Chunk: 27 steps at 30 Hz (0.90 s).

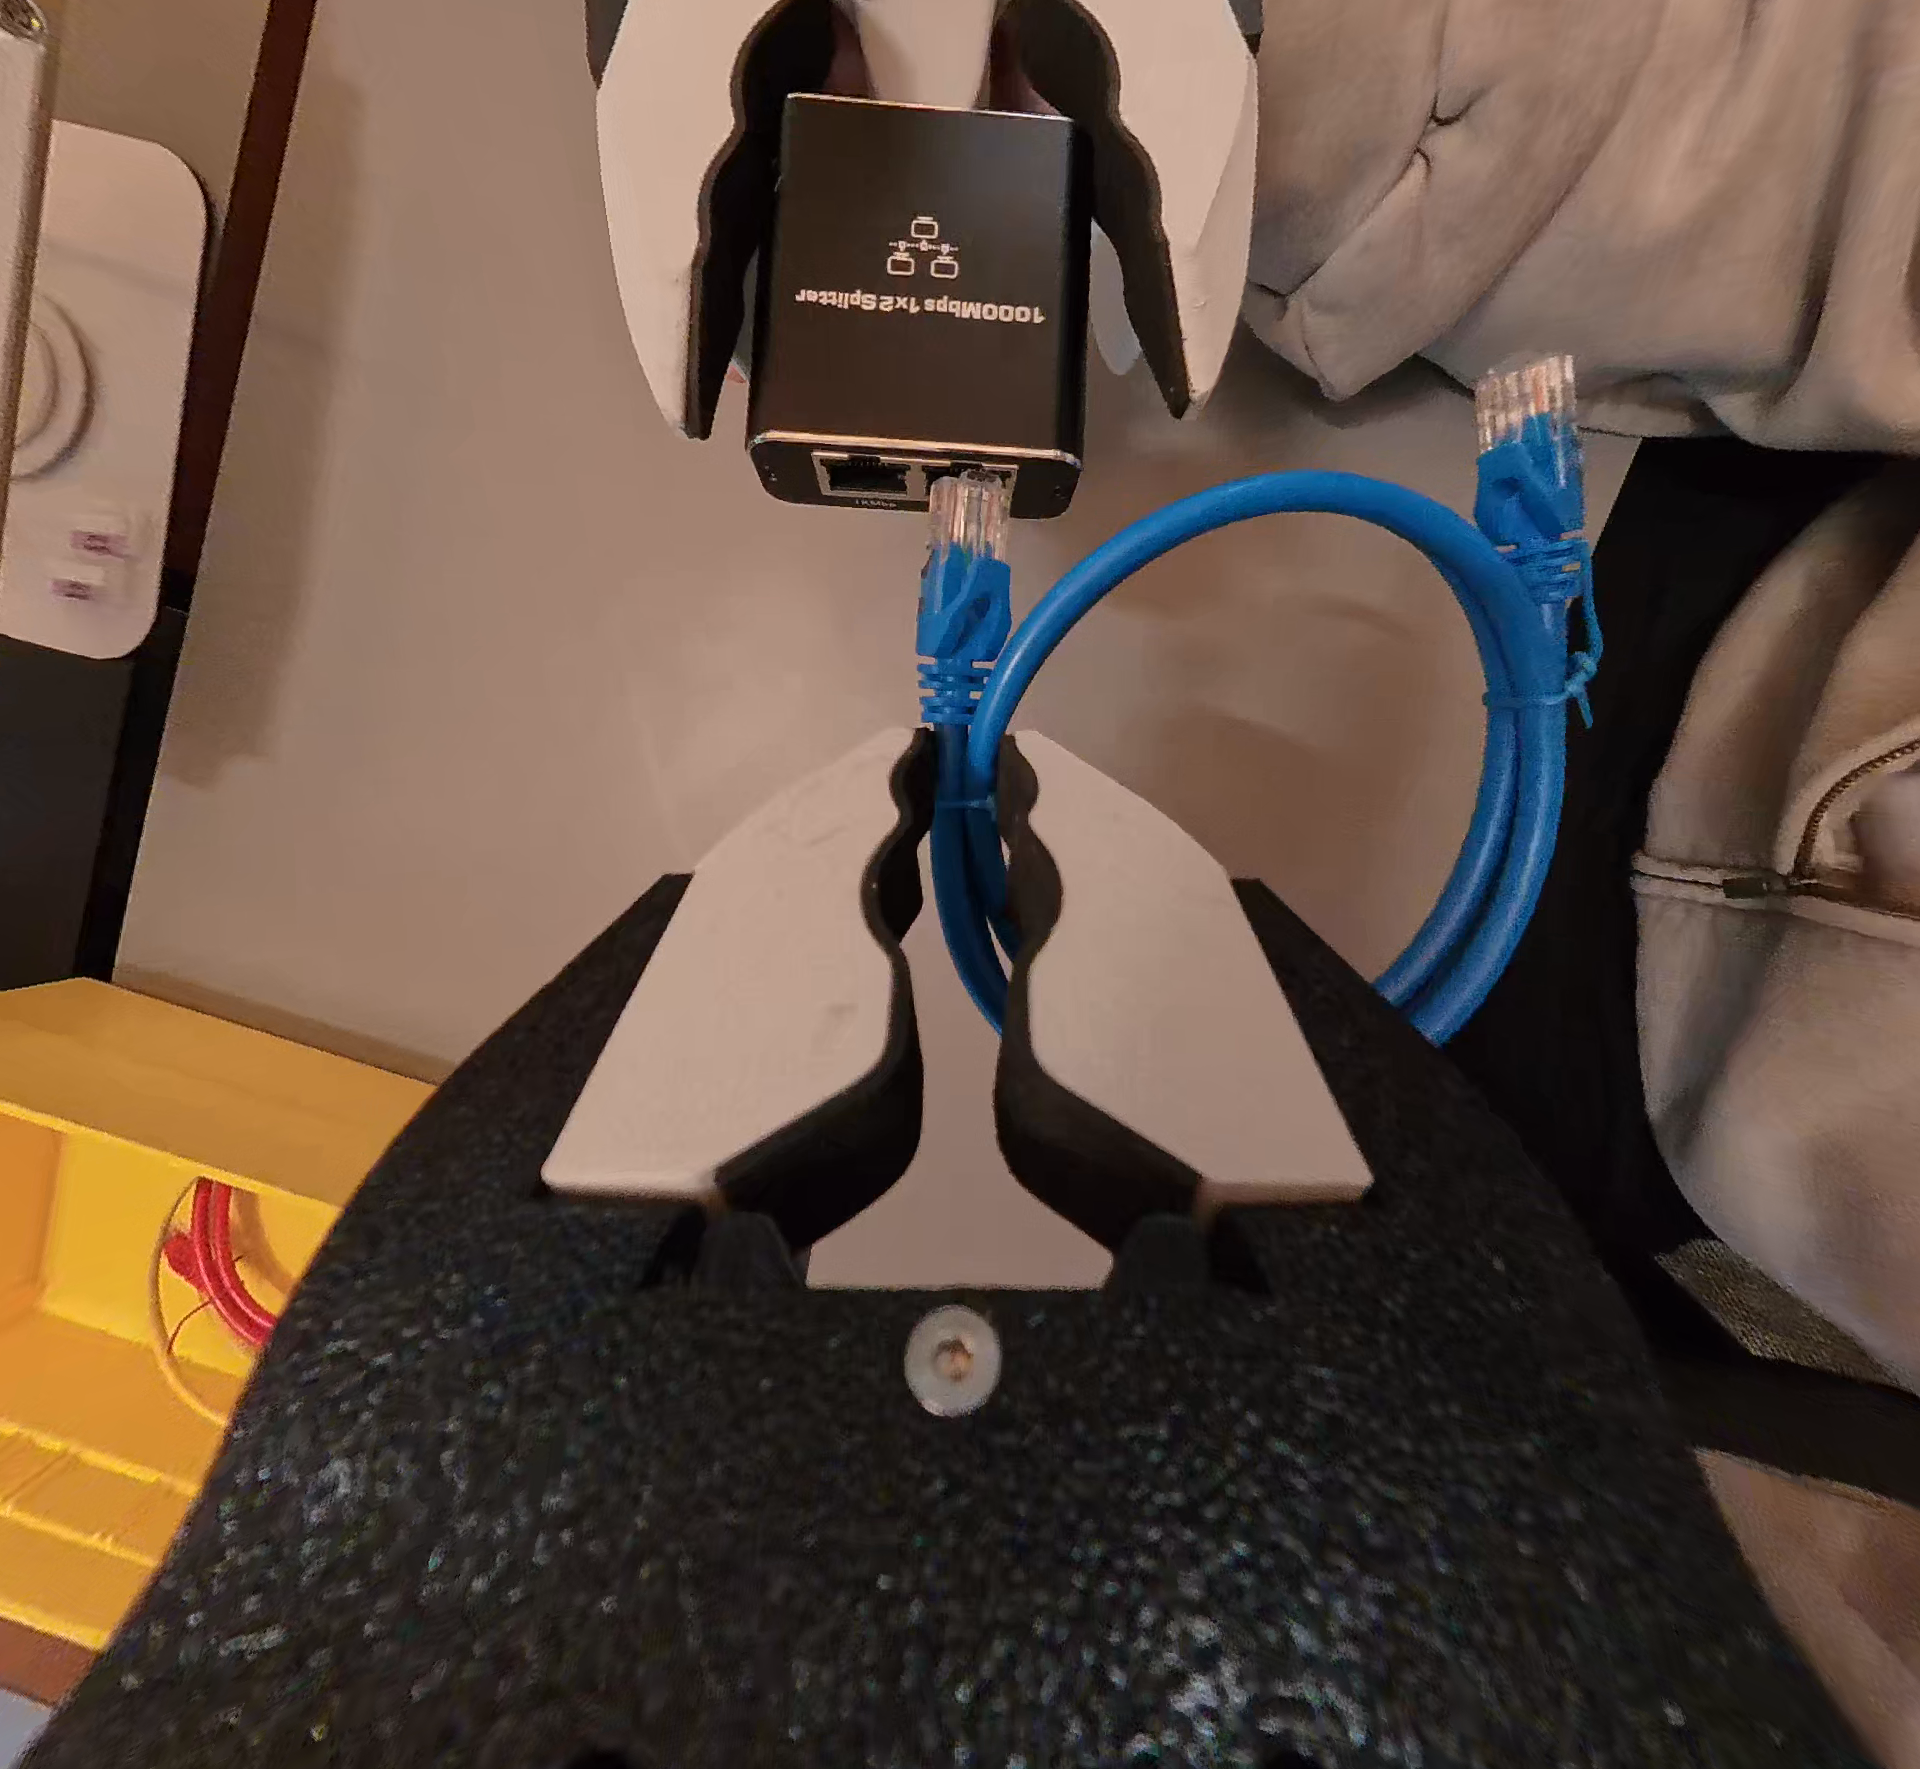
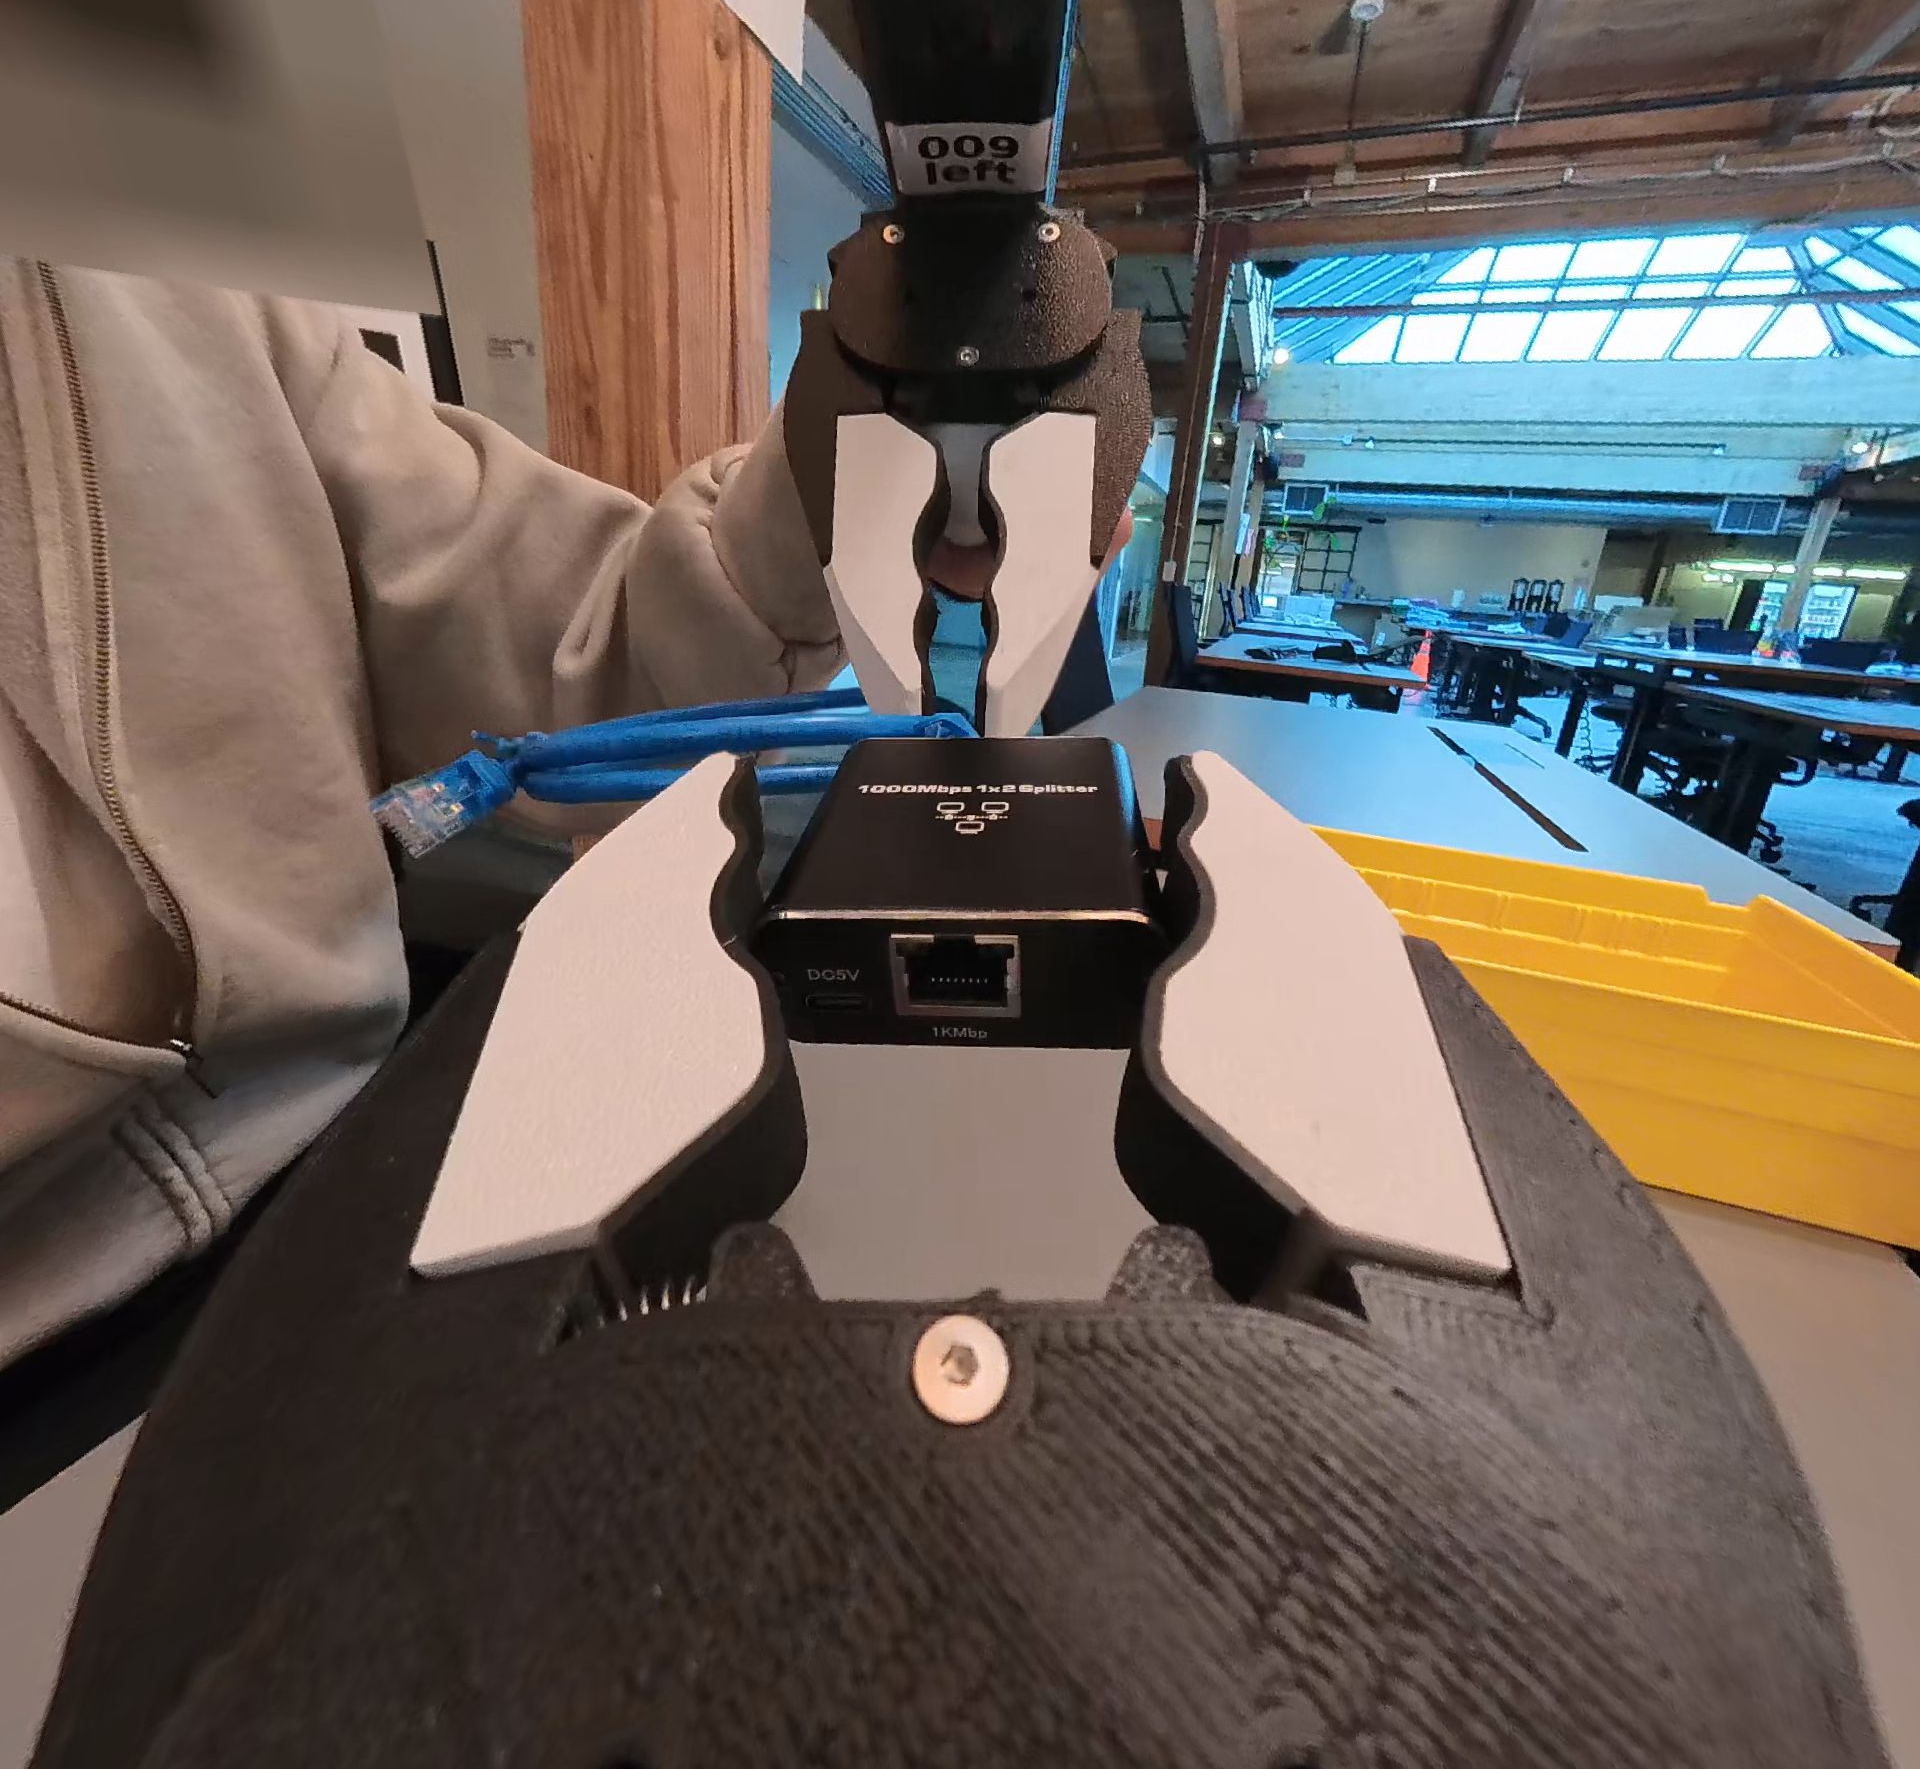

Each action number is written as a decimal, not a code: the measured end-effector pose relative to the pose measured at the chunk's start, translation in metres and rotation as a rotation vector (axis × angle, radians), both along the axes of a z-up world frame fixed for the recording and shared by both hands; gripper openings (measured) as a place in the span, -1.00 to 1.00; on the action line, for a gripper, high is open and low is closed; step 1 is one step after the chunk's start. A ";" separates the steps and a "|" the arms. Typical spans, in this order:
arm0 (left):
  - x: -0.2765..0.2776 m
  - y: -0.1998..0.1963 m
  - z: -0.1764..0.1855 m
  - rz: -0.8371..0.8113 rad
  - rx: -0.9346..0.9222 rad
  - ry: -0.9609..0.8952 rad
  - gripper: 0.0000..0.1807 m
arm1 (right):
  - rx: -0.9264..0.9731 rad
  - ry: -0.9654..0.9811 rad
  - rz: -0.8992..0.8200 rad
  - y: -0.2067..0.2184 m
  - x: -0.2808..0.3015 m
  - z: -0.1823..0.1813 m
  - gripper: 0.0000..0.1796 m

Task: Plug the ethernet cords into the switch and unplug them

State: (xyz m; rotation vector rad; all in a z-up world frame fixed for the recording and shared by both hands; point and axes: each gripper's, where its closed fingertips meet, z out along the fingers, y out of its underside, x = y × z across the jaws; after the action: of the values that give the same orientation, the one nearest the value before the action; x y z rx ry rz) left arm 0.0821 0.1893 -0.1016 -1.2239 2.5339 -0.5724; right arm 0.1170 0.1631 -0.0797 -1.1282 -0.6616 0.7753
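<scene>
- here the step in hand looks like the plugging-in: the left tool (image 1: 961, 753) pinches the blue ethernet cord (image 1: 1351, 514) just behind the boot of one plug (image 1: 966, 514), its fingers pressed together on the bundled strands.
- the right tool (image 2: 961, 820) is clamped across the sides of the black switch (image 2: 982, 836), holding it in the air, above the tabletop (image 2: 1299, 753) and facing the left tool.
- in the left wrist view the clear plug tip sits at the mouth of the right-hand of the two ports on the switch's facing end; whether it has entered or only touches the rim i cannot tell.
- the cord's other plug (image 1: 1527, 415) hangs free to the right, near a beige sleeve (image 1: 1558, 109).
- a yellow bin (image 2: 1662, 1023) stands on the tabletop, with a red cord (image 1: 213, 1252) inside.
- next, i judge, the plug needs squaring to the port and a straight push along its axis until the latch catches, while the right tool braces the switch.
</scene>
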 end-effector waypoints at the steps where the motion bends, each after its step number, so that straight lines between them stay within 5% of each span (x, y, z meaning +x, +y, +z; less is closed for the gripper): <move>1: 0.000 0.000 0.001 0.002 0.002 0.007 -0.89 | 0.002 0.003 0.001 0.000 0.000 0.000 -0.16; 22: -0.007 0.003 -0.019 0.011 -0.070 0.179 -0.89 | -0.048 -0.297 -0.121 0.008 -0.013 -0.020 -0.16; 27: -0.003 0.001 -0.008 -0.010 -0.089 0.089 -0.89 | -0.027 -0.181 -0.090 0.007 -0.009 -0.012 -0.16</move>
State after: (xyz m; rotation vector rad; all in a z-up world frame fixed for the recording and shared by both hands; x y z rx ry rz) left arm 0.0794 0.1902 -0.1101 -1.2943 2.6150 -0.6531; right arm 0.1079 0.1704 -0.0916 -1.2540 -0.7478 0.6122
